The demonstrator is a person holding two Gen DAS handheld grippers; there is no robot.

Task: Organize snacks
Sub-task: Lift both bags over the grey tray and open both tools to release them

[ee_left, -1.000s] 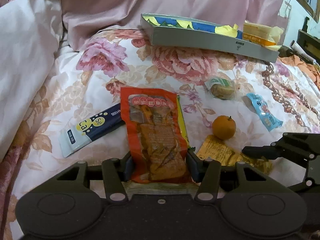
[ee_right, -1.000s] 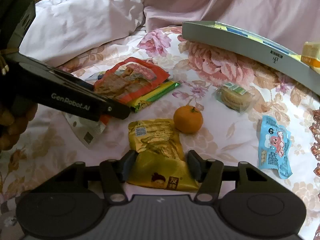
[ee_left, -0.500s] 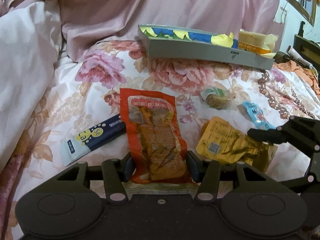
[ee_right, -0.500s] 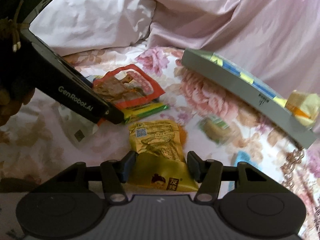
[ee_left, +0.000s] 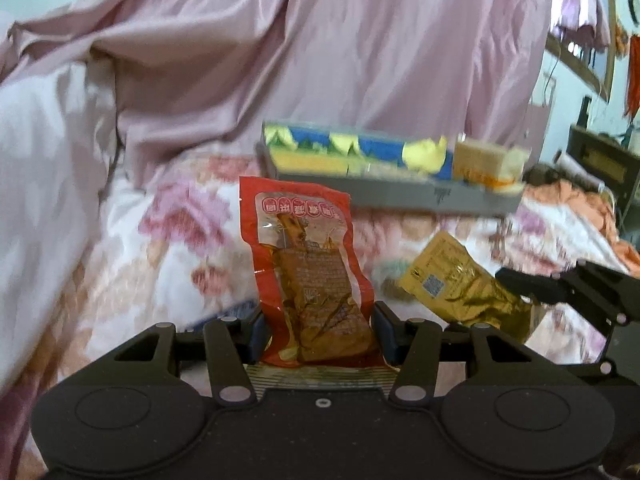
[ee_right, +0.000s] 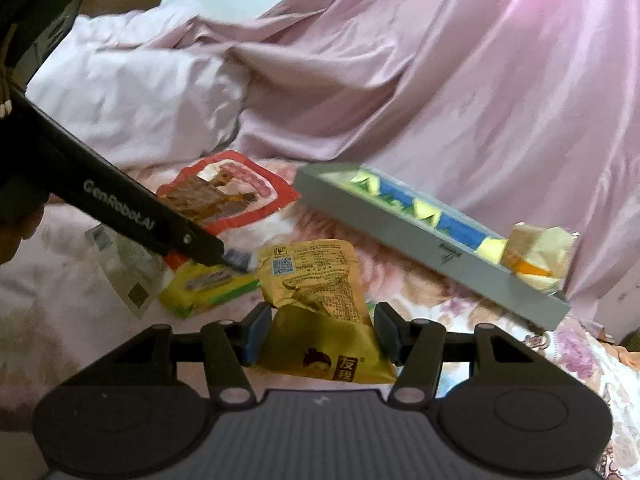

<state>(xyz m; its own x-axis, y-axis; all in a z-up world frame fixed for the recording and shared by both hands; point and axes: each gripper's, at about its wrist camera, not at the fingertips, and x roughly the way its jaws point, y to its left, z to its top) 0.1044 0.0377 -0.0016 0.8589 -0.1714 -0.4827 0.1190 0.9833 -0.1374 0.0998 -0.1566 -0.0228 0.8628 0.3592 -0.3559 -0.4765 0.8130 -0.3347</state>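
Red plastic fills the gap of the left tool point(ee_left: 318, 334): its blue pads press on both sides of the lower part of a red snack packet point(ee_left: 310, 276), which stands upright above the bedspread, clear of it. The packet has a row of white round characters along its top, too small to read, and a clear window that shows brown pieces inside. The right tool point(ee_right: 320, 334) is likewise closed on a yellow snack packet point(ee_right: 320, 300), pinched at its crumpled middle. That packet bears a blue square code near its top edge, blocks of fine print that cannot be read, a small cartoon face and a red label with two Chinese characters at its lower end.

From the right wrist view, the side of the left tool reads "GenRobot.AI" in pale letters. Beneath its tip a yellow-green wrapper point(ee_right: 206, 286) and a pale sachet point(ee_right: 128, 276) with a square code lie on the floral bedspread point(ee_right: 580, 354).

Farther back, a grey tray point(ee_right: 420, 244) rests on the bed, with blue and yellow pieces in it and a small mark on its side wall. A cream and orange packet point(ee_right: 538, 254) sits at its right end. Pink bedding point(ee_right: 460, 80) is heaped behind.
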